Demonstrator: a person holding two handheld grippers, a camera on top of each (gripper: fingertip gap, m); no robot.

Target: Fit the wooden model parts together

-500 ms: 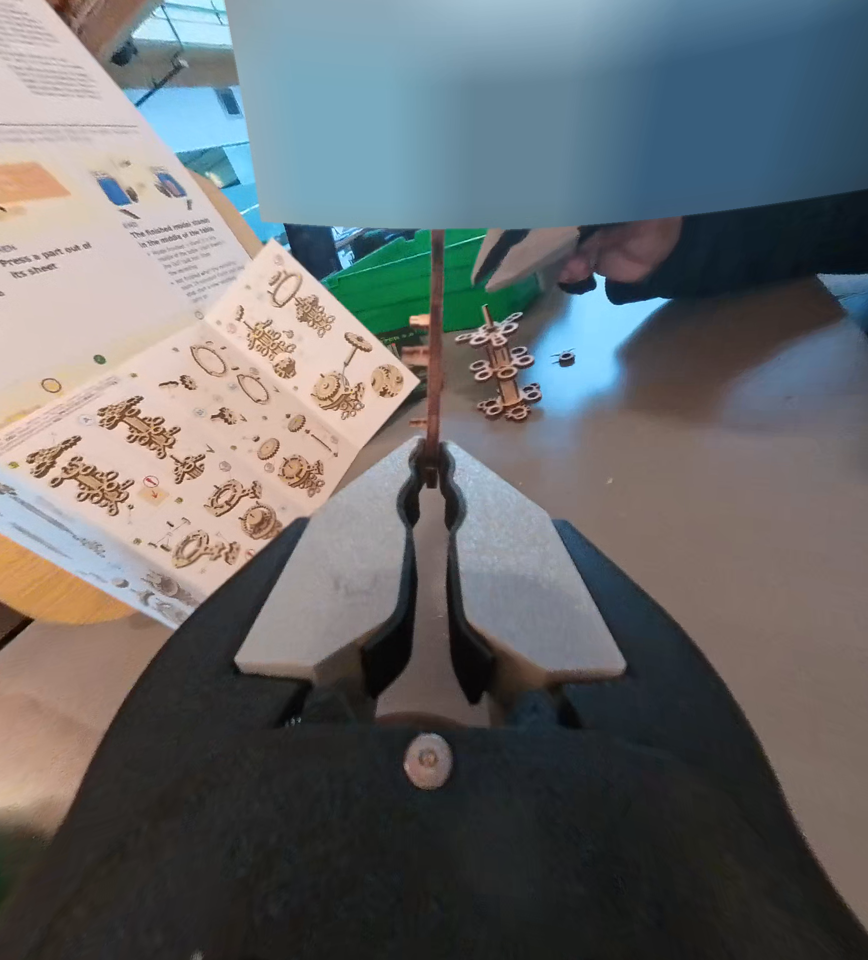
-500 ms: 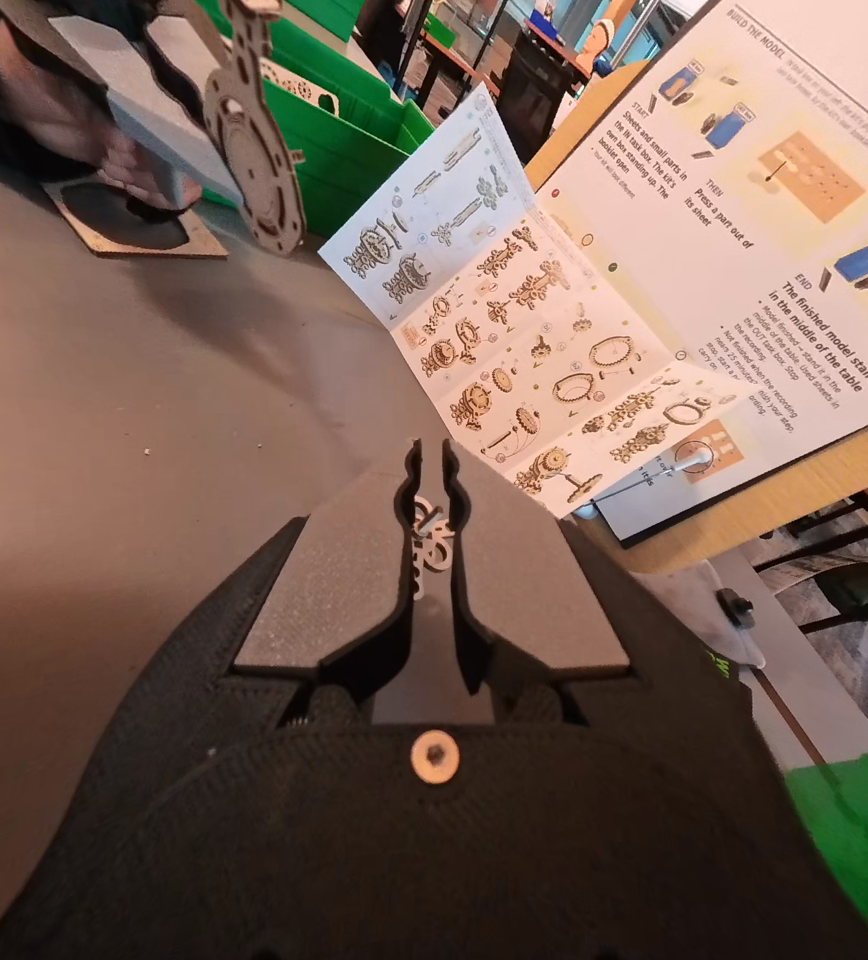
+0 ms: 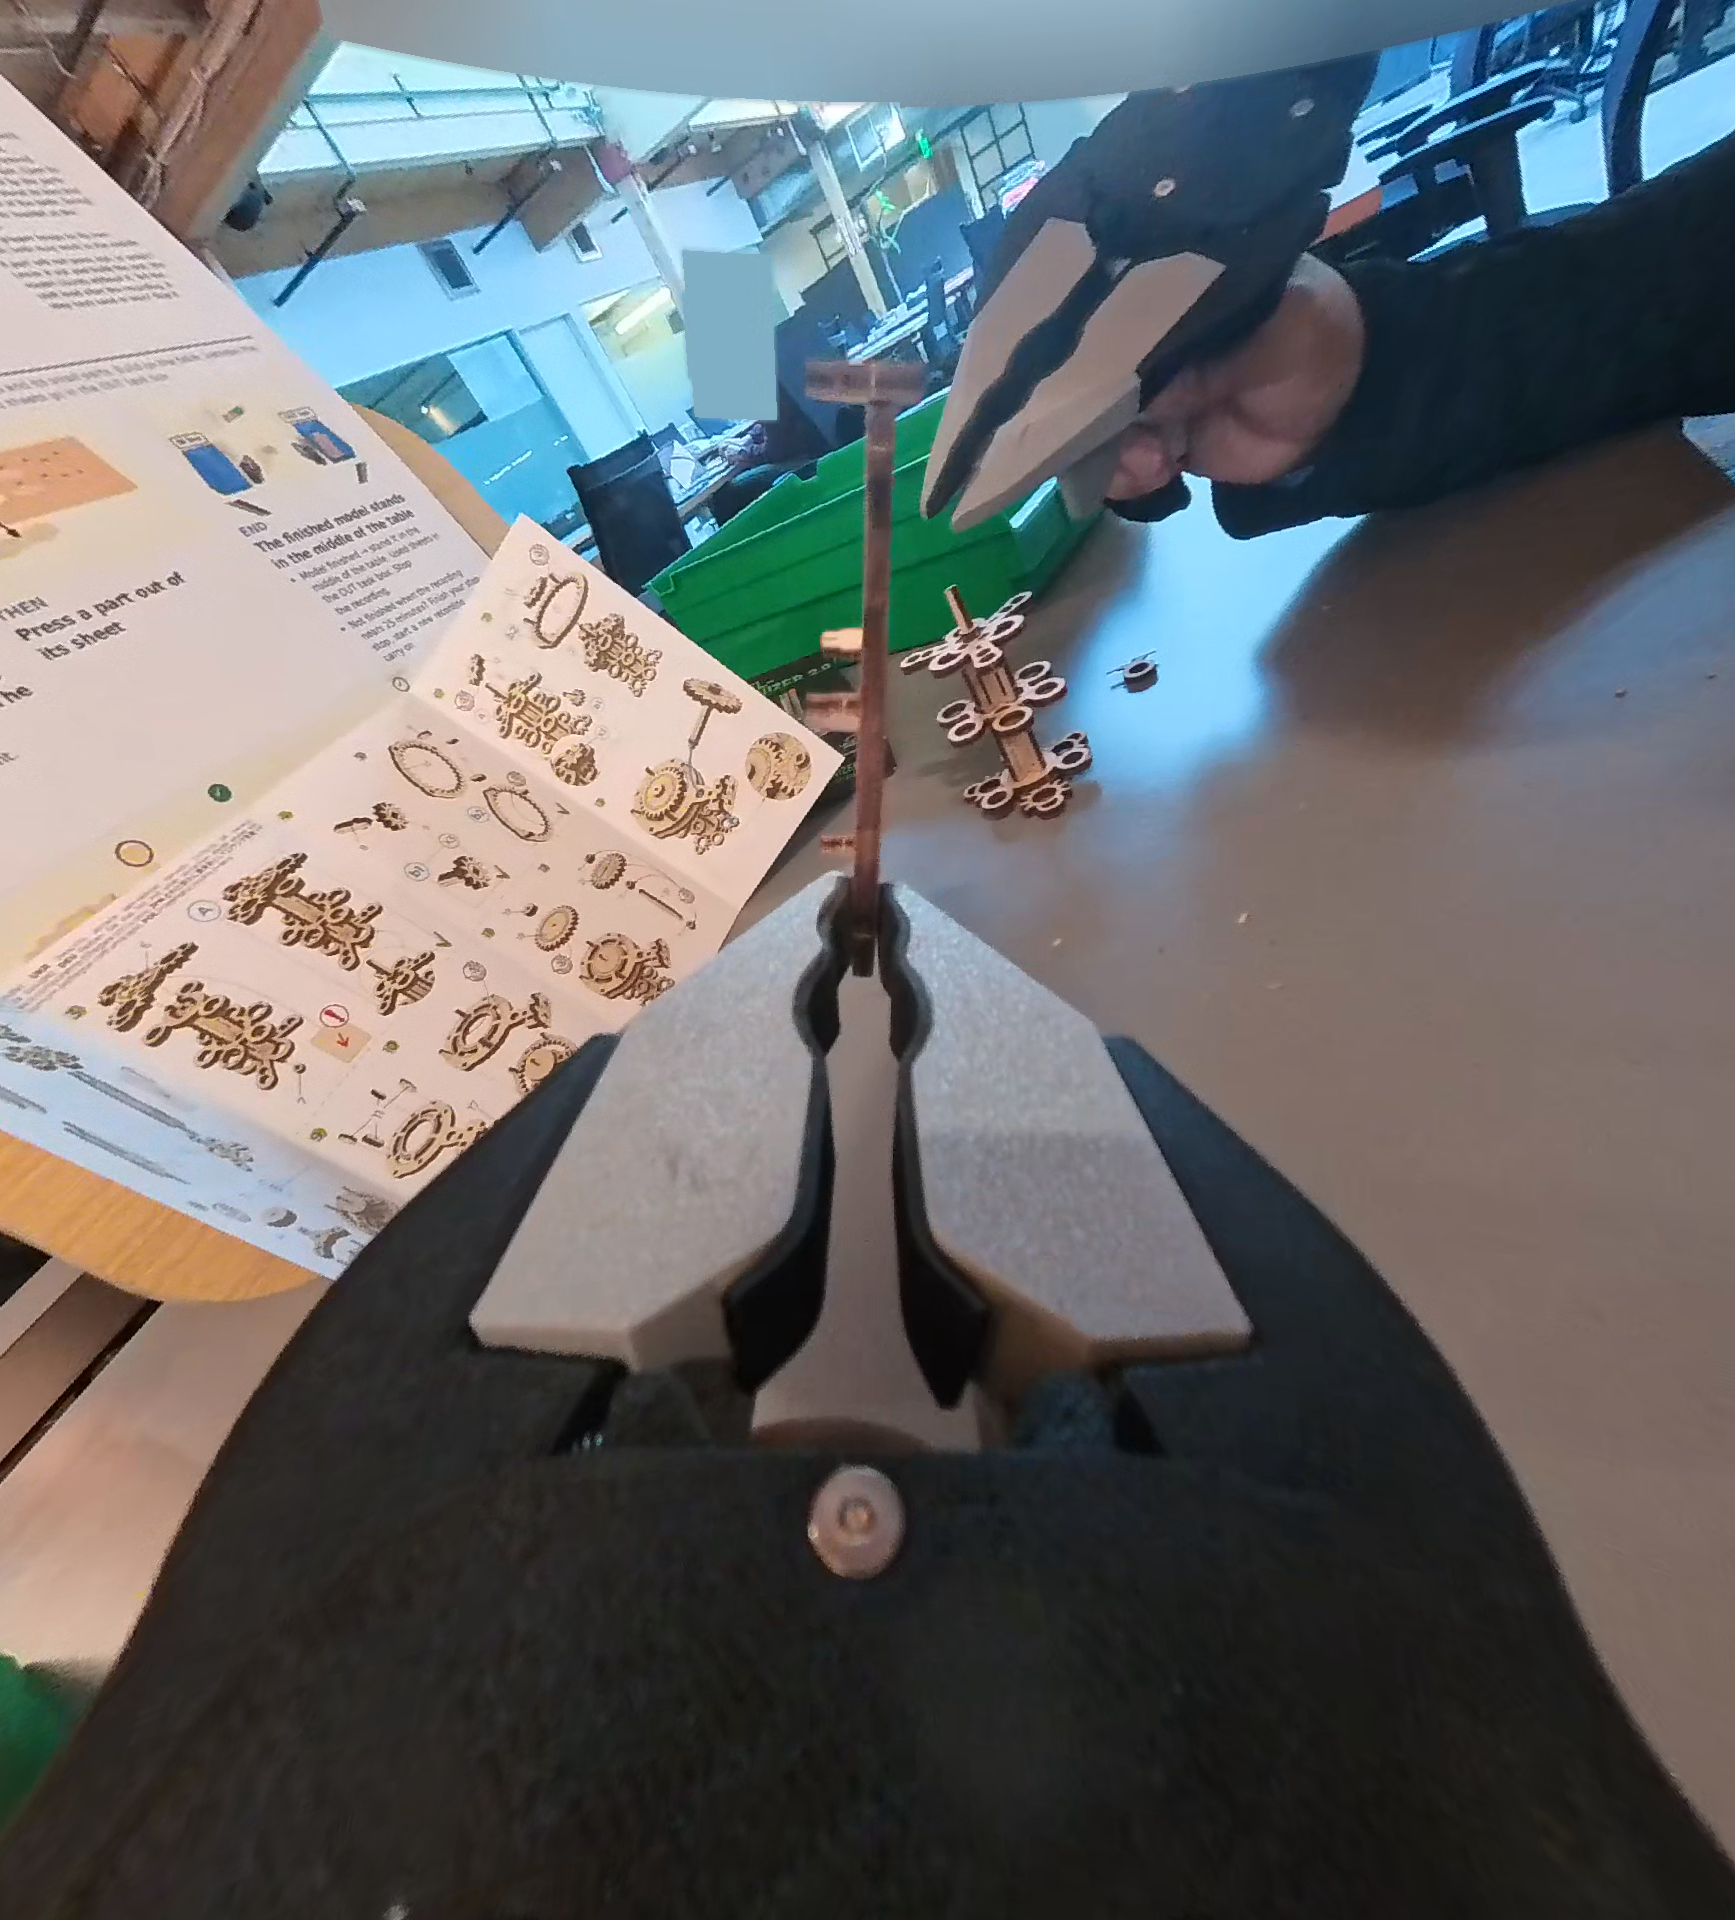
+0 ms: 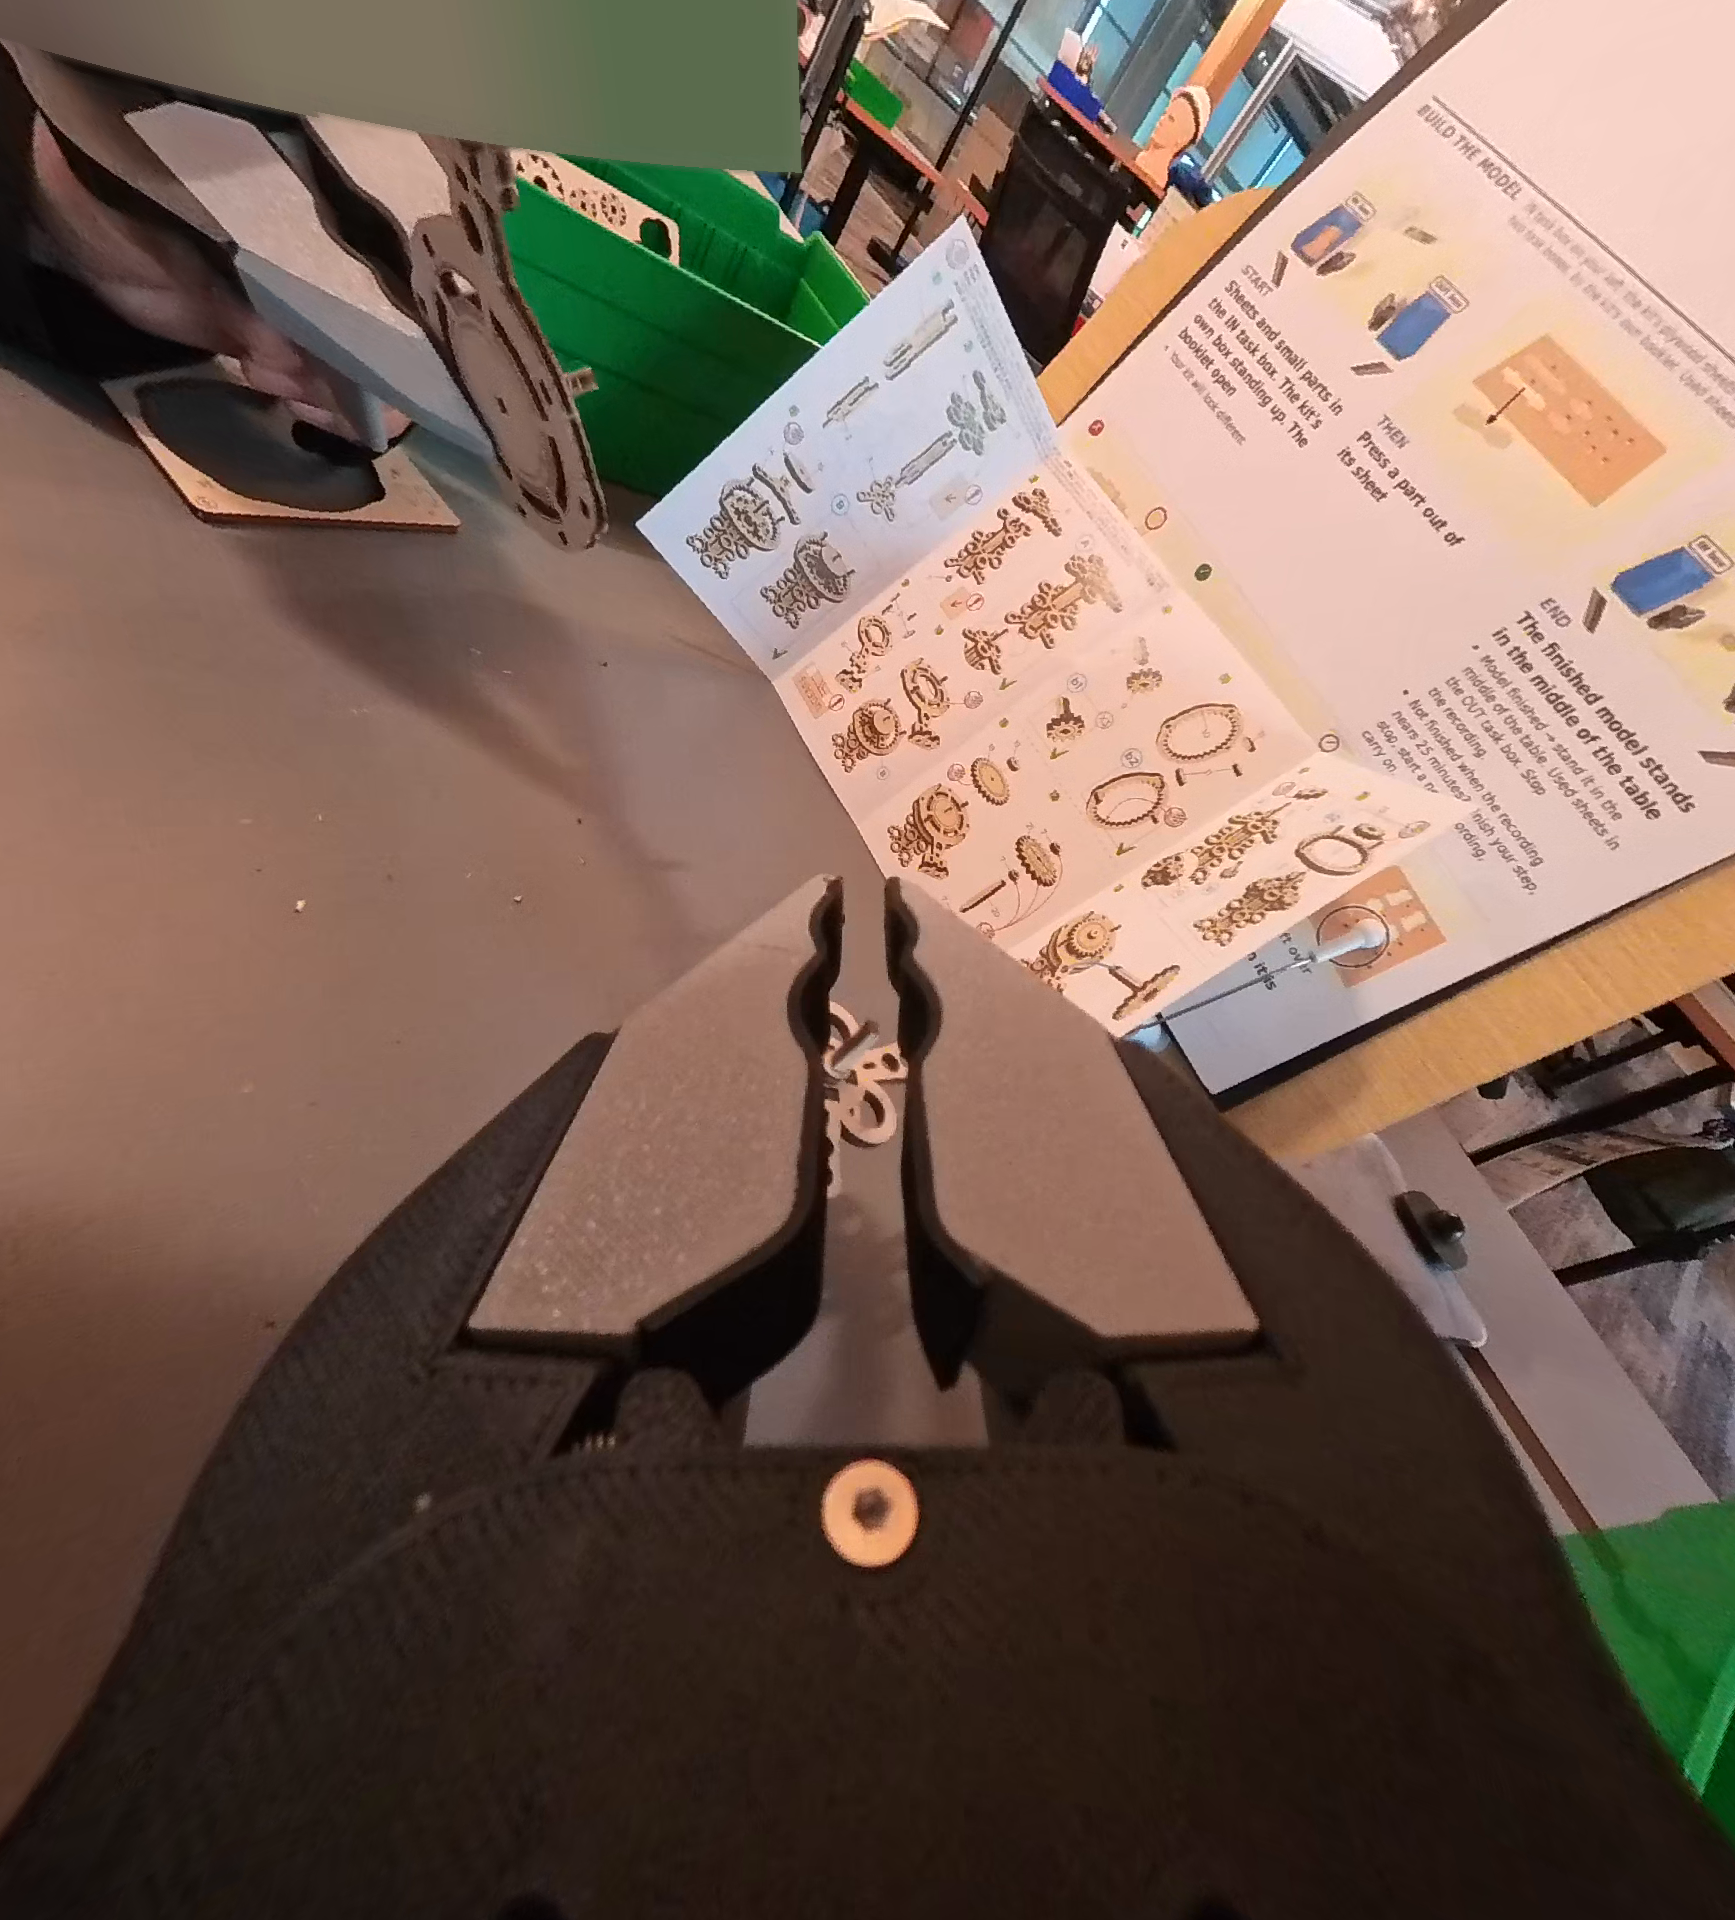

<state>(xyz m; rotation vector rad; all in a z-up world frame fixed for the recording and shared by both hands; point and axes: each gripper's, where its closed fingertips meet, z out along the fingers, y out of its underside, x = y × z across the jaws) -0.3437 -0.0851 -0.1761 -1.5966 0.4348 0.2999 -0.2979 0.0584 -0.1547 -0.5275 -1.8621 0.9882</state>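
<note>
Wooden disc (image 3: 868, 665) is being held edge-on, pinched by the left gripper (image 3: 861, 914), and is being lifted higher off the bench (image 3: 1465, 935) than a moment ago. A small looped part (image 4: 863, 1081) is being pinched by the right gripper (image 4: 860, 896), now being brought nearer the disc for joining.

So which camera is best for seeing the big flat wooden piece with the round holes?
The right wrist view: it shows the wooden plate face-on, holes and outline clear, clamped in the left gripper. The left wrist view sees that plate only edge-on, as a thin upright strip.
</note>
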